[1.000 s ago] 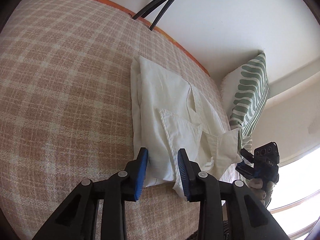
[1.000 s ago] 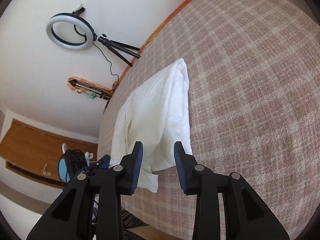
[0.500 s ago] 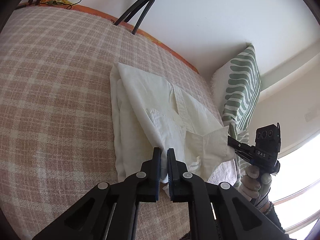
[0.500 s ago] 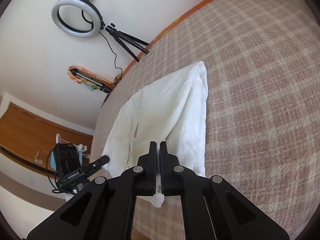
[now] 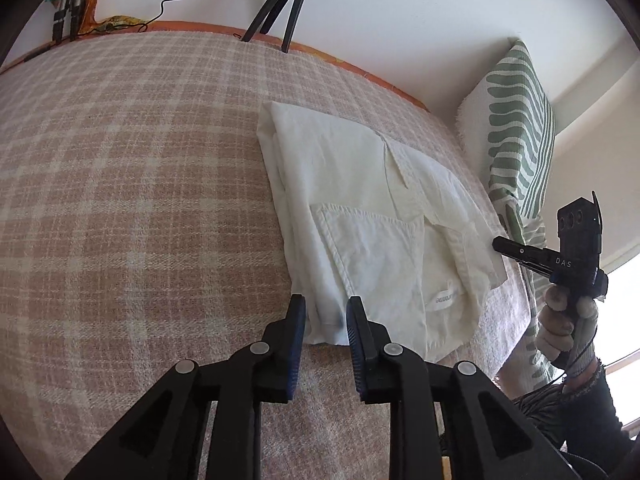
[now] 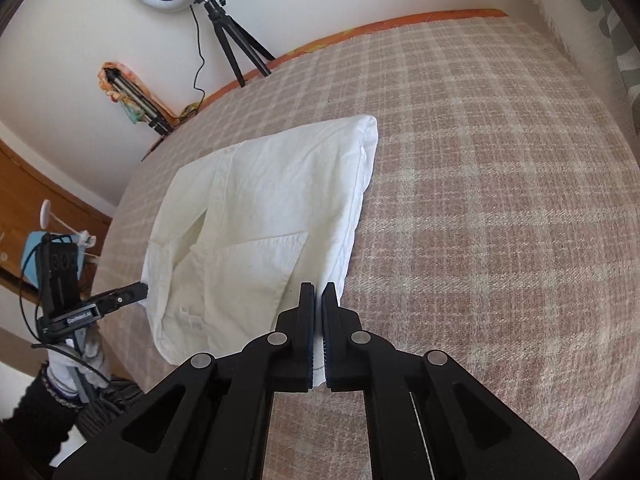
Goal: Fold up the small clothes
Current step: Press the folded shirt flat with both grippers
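A white folded garment (image 5: 360, 208) lies flat on the pink plaid bed cover (image 5: 132, 200). My left gripper (image 5: 326, 312) is open, its blue pads either side of the garment's near corner. The right gripper (image 5: 516, 250) shows at the garment's right edge in the left wrist view. In the right wrist view the garment (image 6: 260, 216) lies ahead, and my right gripper (image 6: 318, 304) is shut on its near right corner. The left gripper (image 6: 138, 292) shows at the garment's left edge there.
A green-striped white pillow (image 5: 516, 128) stands at the bed's right end. A ring light on a black tripod (image 6: 232, 40) stands by the white wall behind the bed. A wooden cabinet (image 6: 24, 200) is at the left.
Both grippers shut on the garment's near corners half a second ago. The left gripper has since opened and the garment lies flatter; the right gripper stays shut.
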`<action>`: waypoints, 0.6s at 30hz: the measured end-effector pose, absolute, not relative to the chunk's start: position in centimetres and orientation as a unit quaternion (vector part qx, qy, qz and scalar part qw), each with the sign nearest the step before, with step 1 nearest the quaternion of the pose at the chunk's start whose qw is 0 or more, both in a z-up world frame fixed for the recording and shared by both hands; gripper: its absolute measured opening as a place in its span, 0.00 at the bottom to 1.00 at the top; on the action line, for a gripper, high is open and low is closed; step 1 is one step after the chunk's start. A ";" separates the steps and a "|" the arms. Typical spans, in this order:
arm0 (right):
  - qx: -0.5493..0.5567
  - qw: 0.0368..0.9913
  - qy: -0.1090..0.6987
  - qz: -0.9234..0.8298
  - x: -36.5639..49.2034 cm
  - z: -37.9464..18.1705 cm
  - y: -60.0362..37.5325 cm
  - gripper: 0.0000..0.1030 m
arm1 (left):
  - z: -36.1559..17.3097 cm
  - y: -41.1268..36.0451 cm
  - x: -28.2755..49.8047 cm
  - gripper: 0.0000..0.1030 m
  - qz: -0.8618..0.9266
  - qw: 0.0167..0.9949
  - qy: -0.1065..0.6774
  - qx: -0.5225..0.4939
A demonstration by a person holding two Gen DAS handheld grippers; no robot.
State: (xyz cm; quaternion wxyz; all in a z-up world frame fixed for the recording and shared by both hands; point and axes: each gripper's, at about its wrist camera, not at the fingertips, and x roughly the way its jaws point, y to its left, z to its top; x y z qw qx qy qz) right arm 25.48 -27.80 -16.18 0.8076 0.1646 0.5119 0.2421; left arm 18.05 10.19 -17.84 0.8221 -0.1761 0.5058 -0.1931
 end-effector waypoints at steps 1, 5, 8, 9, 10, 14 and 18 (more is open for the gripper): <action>0.180 0.811 0.500 0.245 25.4 -15.5 -28.5 0.04 | -17.3 10.4 18.0 0.27 -0.191 0.826 0.500 -0.177; 0.174 0.840 0.450 0.248 25.7 -12.9 -28.4 0.06 | -15.0 9.8 19.2 0.32 -0.173 0.856 0.464 -0.152; 0.147 0.854 0.428 0.254 26.6 -11.8 -26.1 0.06 | -13.9 8.7 21.2 0.33 -0.164 0.868 0.444 -0.147; 0.140 0.856 0.427 0.257 27.1 -11.8 -25.3 0.06 | -13.6 8.2 22.1 0.33 -0.164 0.871 0.439 -0.146; 0.129 0.857 0.427 0.259 27.6 -11.8 -24.3 0.06 | -13.5 7.7 22.9 0.33 -0.163 0.873 0.437 -0.142; 0.096 0.855 0.435 0.267 29.9 -12.6 -21.2 0.06 | -13.9 5.8 25.9 0.33 -0.176 0.869 0.441 -0.141; 0.073 0.848 0.445 0.279 31.7 -13.5 -18.8 0.06 | -15.1 4.6 28.3 0.33 -0.171 0.866 0.452 -0.129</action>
